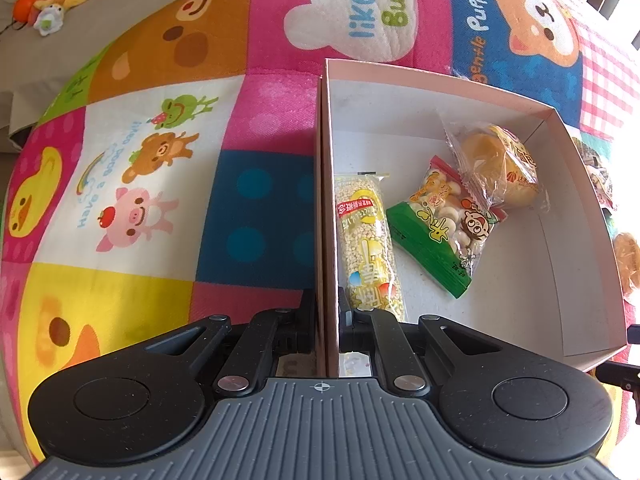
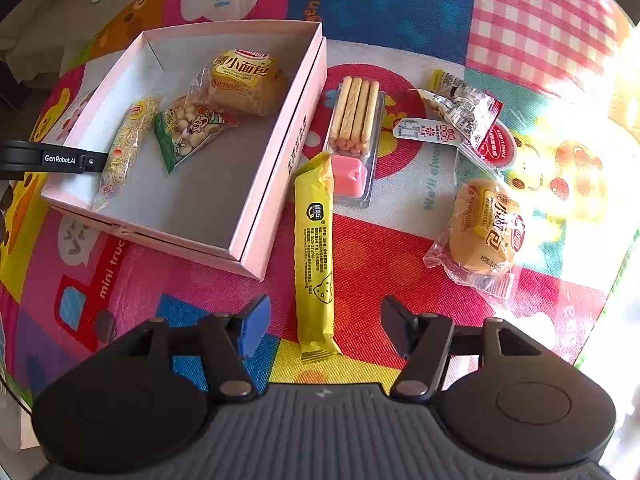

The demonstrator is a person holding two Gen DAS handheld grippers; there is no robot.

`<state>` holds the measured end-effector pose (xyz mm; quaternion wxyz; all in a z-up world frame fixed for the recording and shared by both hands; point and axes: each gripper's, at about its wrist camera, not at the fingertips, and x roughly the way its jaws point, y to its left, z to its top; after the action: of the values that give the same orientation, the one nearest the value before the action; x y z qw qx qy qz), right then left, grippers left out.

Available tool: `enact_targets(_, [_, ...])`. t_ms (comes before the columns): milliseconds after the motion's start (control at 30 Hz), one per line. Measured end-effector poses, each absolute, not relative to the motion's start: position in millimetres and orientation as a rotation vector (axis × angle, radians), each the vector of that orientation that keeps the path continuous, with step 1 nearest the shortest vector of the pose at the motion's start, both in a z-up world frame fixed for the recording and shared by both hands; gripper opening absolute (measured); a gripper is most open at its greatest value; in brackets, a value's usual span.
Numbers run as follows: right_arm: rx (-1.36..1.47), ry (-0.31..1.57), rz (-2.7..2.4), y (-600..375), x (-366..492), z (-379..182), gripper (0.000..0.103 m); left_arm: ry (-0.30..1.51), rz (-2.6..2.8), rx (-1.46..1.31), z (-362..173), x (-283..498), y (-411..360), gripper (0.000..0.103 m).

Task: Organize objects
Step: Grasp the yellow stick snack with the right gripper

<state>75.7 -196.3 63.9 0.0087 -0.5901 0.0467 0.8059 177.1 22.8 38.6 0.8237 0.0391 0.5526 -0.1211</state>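
Nearest the right wrist camera, the right gripper (image 2: 324, 320) points steeply down at the cartoon play mat (image 2: 372, 264) with its jaws parted about halfway, closing slightly; the lower end of a long yellow snack bar (image 2: 314, 256) lies between the fingers, and the pads do not touch it. Just past the bar sits a clear tray of biscuit sticks with pink dip (image 2: 354, 140), and to the right a wrapped small bread (image 2: 482, 236) and a crumpled clear-and-red wrapper (image 2: 464, 116). Left of the bar stands the open pink box (image 2: 276, 184). Across at its far wall, the left gripper (image 1: 326, 320) is clenched on the box wall (image 1: 326, 200), one finger outside and one inside. Within the box lie a puffed rice roll (image 1: 366, 240), a green biscuit bag (image 1: 444, 228) and another small bread (image 1: 500, 164).
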Motion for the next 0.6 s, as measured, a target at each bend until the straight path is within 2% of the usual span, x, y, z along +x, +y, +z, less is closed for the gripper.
enact_targets(300, [-1.893, 0.019, 2.555, -200, 51, 37, 0.041, 1.177, -0.246, 0.105, 39, 177, 19, 0.010])
enact_targets(467, [-1.868, 0.000, 2.602, -203, 44, 37, 0.038, 1.177, -0.242, 0.107, 39, 176, 18, 0.011])
enact_targets(500, [-1.873, -0.003, 2.608, -203, 44, 38, 0.034, 1.178, -0.242, 0.106, 39, 176, 18, 0.011])
enact_targets(533, [-1.885, 0.002, 2.611, -204, 46, 39, 0.024, 1.177, -0.243, 0.106, 39, 176, 18, 0.011])
enact_targets(600, [-1.922, 0.034, 2.601, -203, 50, 41, 0.022, 1.177, -0.243, 0.105, 39, 176, 18, 0.011])
